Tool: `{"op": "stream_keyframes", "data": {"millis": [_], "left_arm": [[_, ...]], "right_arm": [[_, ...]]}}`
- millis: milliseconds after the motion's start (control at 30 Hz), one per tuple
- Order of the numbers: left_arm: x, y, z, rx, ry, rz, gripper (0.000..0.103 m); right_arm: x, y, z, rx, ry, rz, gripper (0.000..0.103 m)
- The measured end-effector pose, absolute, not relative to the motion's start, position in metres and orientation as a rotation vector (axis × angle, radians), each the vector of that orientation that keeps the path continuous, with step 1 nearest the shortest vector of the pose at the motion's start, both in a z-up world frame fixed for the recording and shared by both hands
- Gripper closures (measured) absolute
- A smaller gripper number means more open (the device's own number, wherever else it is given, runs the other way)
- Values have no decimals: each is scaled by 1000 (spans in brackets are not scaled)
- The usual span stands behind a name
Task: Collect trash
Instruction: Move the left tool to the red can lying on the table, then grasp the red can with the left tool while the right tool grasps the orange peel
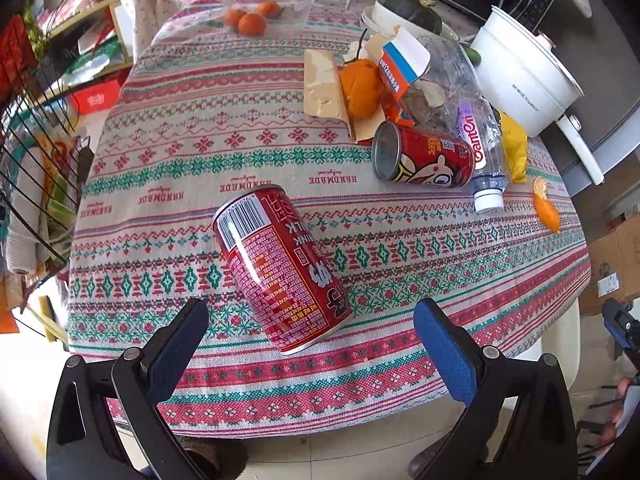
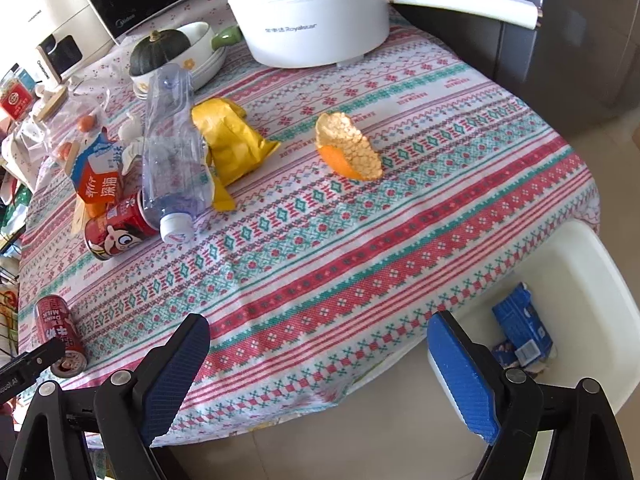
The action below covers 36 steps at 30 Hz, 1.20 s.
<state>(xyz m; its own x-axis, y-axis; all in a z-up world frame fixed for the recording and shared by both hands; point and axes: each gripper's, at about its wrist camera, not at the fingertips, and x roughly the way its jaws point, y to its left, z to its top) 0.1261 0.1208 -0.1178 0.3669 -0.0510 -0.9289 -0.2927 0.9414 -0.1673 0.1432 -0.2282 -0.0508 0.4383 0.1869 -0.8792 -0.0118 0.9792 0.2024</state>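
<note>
A red drink can (image 1: 280, 268) lies on its side on the patterned tablecloth (image 1: 192, 152), just ahead of my open, empty left gripper (image 1: 310, 320); it also shows in the right wrist view (image 2: 60, 330). A second red can (image 1: 424, 158), a clear plastic bottle (image 1: 476, 136), an orange carton (image 1: 400, 68), orange peels (image 1: 362, 88) and a yellow wrapper (image 1: 514, 146) lie in a pile further back. My right gripper (image 2: 318, 338) is open and empty over the table's near edge. A peel (image 2: 348, 148) lies ahead of it. A white bin (image 2: 580, 280) below the table edge holds a blue carton (image 2: 520, 324).
A white electric pot (image 2: 316, 12) with a long handle stands at the back of the table. A bowl with a dark squash (image 2: 160, 52) and tangerines (image 1: 250, 20) sit further back. A wire rack (image 1: 36, 152) stands left of the table.
</note>
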Motion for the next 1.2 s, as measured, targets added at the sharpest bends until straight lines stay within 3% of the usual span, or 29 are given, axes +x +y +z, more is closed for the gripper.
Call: {"op": "stream_keyframes", "data": {"millis": [233,300,367,400,1200], "left_arm": [[129,136,-132,-425,1218,177,5],[129,140,-136,-473,1221,159,16],[130,144,-141,-516,1227,133,40],[130,145,-142,-530,1229,123,42],[150,131,-71,-306,1015,-98,48]], "right_arm": [[146,-216,-54,185,1118,135,11],[147,-215,-55,177,1118,129,11],[148,-213,-56,167,1120,123,11],[149,-212,-57,163,1121,122,11],[189,-193,-65,144,1147,107,11]]}}
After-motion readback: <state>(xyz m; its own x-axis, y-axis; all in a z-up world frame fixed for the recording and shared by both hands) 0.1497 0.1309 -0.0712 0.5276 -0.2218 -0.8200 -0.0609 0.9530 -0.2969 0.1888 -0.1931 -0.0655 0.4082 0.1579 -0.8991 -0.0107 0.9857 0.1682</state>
